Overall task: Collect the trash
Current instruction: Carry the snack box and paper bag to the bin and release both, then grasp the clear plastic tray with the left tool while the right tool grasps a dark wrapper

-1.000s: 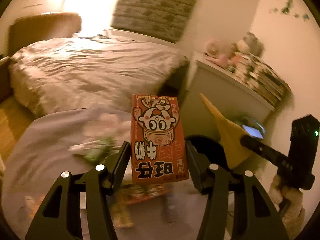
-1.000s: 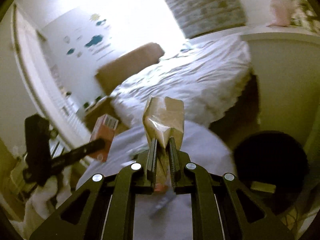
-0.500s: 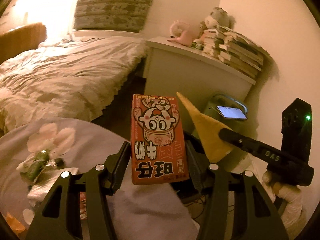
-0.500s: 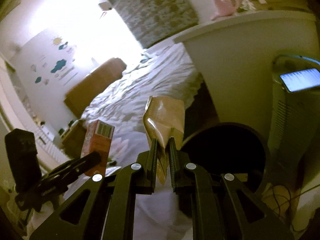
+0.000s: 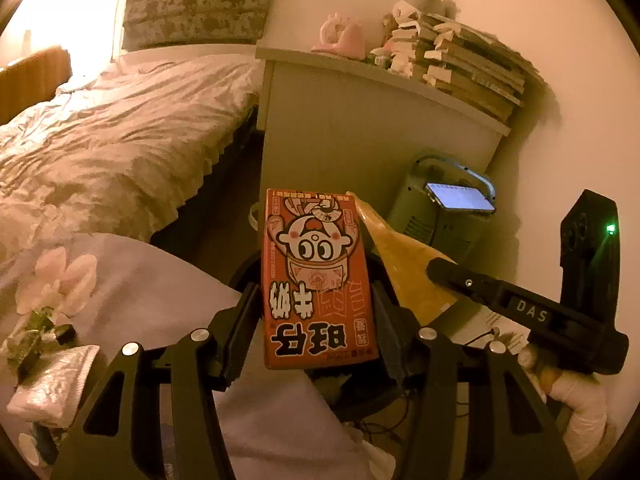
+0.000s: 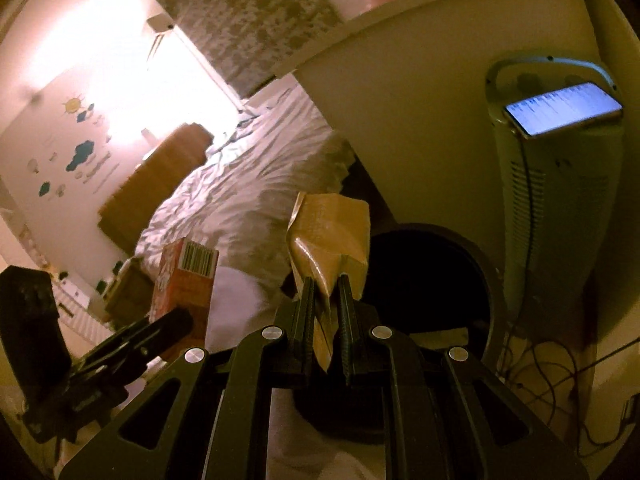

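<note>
The left gripper (image 5: 316,332) is clamped on an upright orange cartoon-printed drink carton (image 5: 318,280). The right gripper (image 6: 325,300) pinches a crumpled tan paper wrapper (image 6: 330,236). The round black bin (image 6: 424,276) gapes just beyond and right of the wrapper, so the right gripper looks nearer.

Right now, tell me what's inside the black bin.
The black bin shows only a dark interior; any contents are lost in shadow. The brown wrapper in the right gripper covers its near edge.
</note>
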Demonstrator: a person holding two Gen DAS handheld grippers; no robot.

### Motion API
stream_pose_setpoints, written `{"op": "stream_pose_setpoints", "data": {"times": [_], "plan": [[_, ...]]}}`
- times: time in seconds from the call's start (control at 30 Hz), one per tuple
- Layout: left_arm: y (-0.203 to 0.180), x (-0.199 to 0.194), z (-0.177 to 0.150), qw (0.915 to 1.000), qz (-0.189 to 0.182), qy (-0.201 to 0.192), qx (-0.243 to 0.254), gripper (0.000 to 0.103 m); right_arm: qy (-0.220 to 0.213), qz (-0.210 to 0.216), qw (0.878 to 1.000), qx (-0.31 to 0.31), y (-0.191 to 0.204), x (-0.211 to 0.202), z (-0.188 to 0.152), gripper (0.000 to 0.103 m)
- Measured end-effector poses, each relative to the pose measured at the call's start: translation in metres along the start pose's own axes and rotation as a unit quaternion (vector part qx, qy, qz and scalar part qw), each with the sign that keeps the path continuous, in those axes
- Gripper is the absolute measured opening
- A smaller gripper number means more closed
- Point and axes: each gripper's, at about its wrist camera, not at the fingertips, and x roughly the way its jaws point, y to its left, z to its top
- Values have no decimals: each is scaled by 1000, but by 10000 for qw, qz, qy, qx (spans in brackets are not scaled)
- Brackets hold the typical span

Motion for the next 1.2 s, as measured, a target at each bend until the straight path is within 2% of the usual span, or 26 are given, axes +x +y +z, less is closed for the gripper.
{"op": "stream_pose_setpoints", "data": {"times": [0.57,0.73,0.77,0.8,0.83,0.9,1.2], "plan": [[-7,26,-3,9997,33,252,60,54,254,-235,9992,221,-18,26,-12,13],[-10,30,-1,9995,59,309,72,58,254,-324,9985,350,-20,25,-11,14],[-11,30,-1,9995,73,309,67,66,268,-360,9983,371,-17,23,-11,24],[-11,29,0,9995,95,280,62,76,245,-402,9981,388,-16,22,-12,41],[-12,26,0,9996,122,231,68,79,204,-392,9982,407,-16,20,-12,53],[-13,22,0,9997,165,167,114,79,142,-346,9984,412,-14,17,-12,58],[-1,-10,-4,9997,263,13,-4,79,179,-242,9995,53,15,16,-17,58]]}}
